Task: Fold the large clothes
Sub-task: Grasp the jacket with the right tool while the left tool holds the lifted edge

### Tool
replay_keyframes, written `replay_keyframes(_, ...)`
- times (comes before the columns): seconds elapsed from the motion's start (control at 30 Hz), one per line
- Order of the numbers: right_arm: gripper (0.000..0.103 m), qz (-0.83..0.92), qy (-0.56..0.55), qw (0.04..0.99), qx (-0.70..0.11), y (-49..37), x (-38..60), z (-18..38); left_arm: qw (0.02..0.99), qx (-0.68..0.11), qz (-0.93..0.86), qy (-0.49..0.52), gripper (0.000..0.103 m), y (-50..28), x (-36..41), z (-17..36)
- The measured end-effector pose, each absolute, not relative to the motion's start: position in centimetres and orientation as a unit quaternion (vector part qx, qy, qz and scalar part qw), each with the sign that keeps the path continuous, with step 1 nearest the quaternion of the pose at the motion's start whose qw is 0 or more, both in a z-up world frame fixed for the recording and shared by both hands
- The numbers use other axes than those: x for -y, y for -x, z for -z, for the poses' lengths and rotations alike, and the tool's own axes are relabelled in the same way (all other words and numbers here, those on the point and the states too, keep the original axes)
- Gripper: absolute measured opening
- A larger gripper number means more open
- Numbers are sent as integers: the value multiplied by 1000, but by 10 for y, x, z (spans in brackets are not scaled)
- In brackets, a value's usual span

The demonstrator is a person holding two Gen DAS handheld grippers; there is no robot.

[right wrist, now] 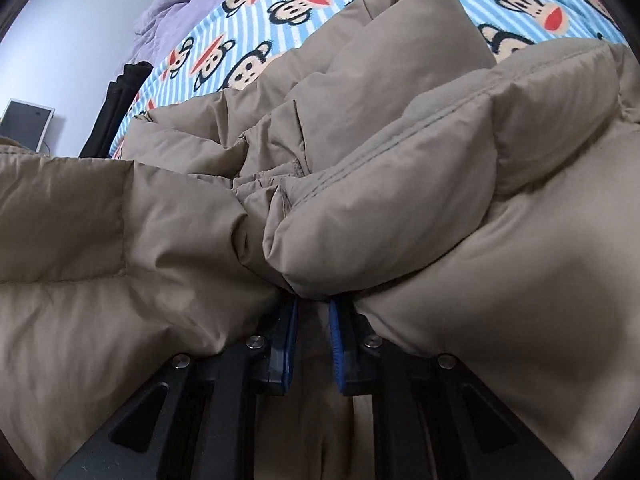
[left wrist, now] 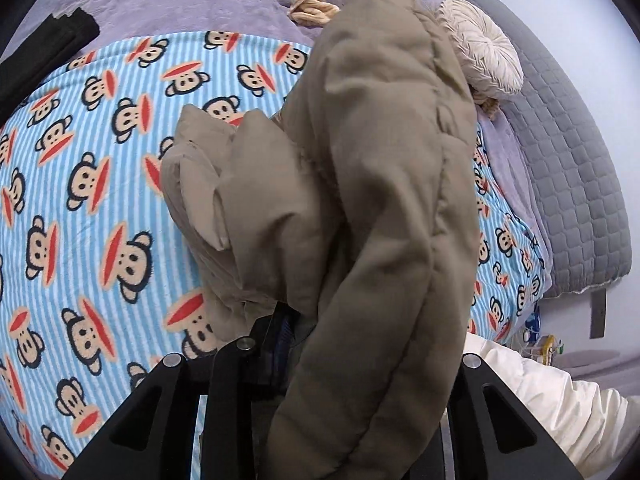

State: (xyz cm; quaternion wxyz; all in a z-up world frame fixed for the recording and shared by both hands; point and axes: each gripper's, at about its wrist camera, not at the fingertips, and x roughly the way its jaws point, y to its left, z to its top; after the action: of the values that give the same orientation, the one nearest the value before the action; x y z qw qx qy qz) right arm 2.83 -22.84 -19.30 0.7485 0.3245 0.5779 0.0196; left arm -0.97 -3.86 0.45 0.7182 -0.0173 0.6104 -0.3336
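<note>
Right claw: right gripper has its blue pads drawn in to a narrow gap, pinching a bunched fold of the tan puffer jacket; fabric fills the gap and billows over both jaws.
Left claw: left gripper is mostly buried under jacket cloth; one blue pad shows, pressed against the fabric. It looks clamped on the jacket, though the second finger is hidden.
Jacket: lies partly on the monkey-print blanket, partly lifted; a long padded section, likely a sleeve or side panel, drapes toward the left camera.
Blanket surroundings: purple bedding beyond the blanket's far edge; round cream cushion and grey quilted headboard past its right side; white garment near its lower right corner.
Step in hand: judged mid-fold, both claws carrying gathered jacket above the blanket.
Next move calls for: carrying the held portion across the jacket body resting on the blanket, lowering it flat, and only then releasing.
Risk: slippery, springy padding may puff back open.
</note>
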Motion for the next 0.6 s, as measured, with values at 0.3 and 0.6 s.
replay_keyframes(0.3,20,-37,-400,736,-545,28,299,156,677,-633,376,3,60,19,124,-3)
replay_keyframes(0.6,20,57,-467,726,-501,149,374,149,555,-679,480,14,69,27,228,60)
